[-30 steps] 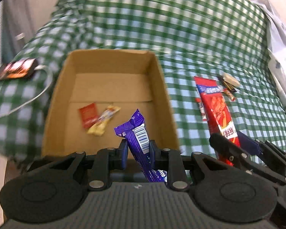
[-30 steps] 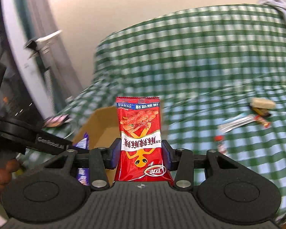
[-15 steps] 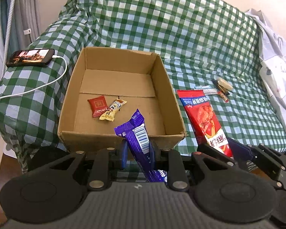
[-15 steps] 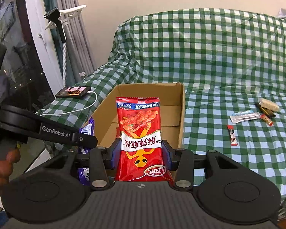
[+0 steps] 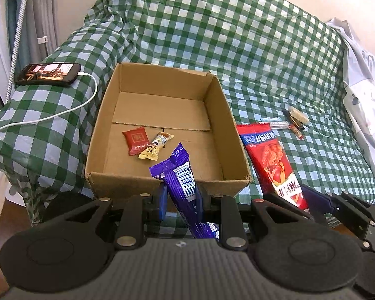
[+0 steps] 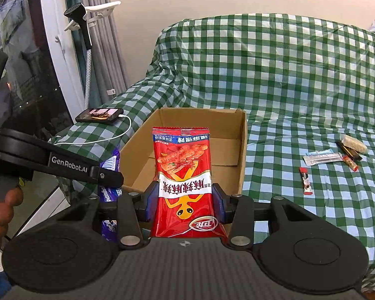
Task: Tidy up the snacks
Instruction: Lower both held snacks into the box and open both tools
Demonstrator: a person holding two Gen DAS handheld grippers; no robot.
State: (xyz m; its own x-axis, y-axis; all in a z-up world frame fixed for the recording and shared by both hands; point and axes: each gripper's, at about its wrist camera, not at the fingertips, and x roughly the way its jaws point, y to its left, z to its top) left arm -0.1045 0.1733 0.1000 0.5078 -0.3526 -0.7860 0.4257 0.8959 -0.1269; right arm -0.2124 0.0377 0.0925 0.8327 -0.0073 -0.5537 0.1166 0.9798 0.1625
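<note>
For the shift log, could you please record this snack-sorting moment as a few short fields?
left gripper: shut on purple wrapper bar
right gripper: shut on red snack bag
cardboard box: open, on checked cover
inside box: red packet, yellow packet
outside box: small snacks on cover

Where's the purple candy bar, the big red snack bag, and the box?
purple candy bar (image 5: 181,175), left wrist view, on its barcode patch.
big red snack bag (image 6: 183,175), right wrist view, on the middle of its front.
box (image 5: 162,188), left wrist view, on its near cardboard wall.
</note>
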